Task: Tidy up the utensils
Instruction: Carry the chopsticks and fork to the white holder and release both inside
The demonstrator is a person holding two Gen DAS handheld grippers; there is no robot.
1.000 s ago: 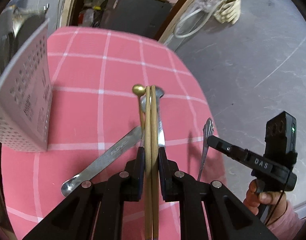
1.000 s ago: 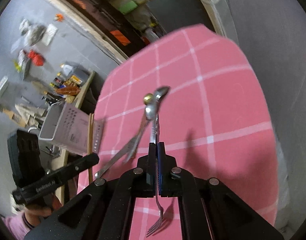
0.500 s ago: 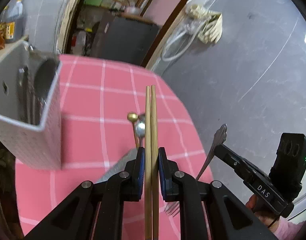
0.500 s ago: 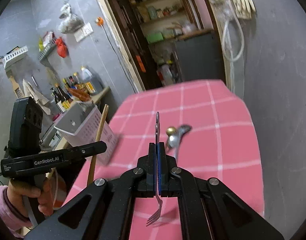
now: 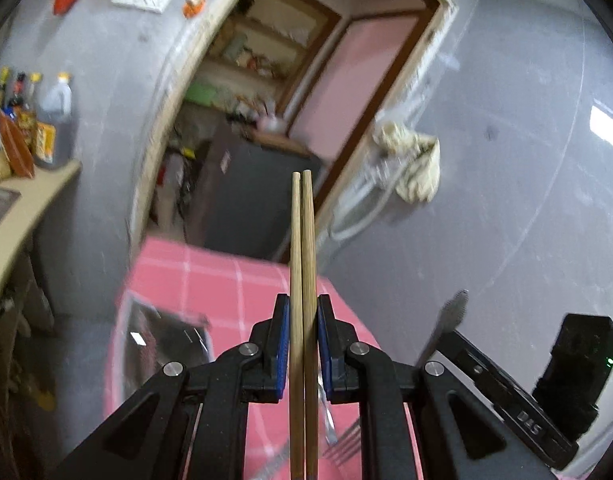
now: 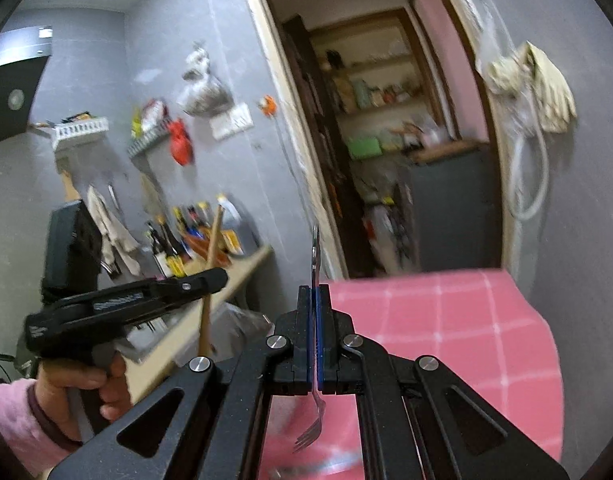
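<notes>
The left hand-held gripper [image 5: 303, 344] clamps upright chopsticks [image 5: 302, 240]; the right hand-held gripper [image 6: 316, 340] pinches a fork [image 6: 314, 412].

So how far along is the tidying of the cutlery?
Midway, it seems. The left claw is shut on a pair of wooden chopsticks, the right claw on a fork, both raised above the pink checked table. Neither is put away yet; the holder shows only as a blur, contents unreadable.
</notes>
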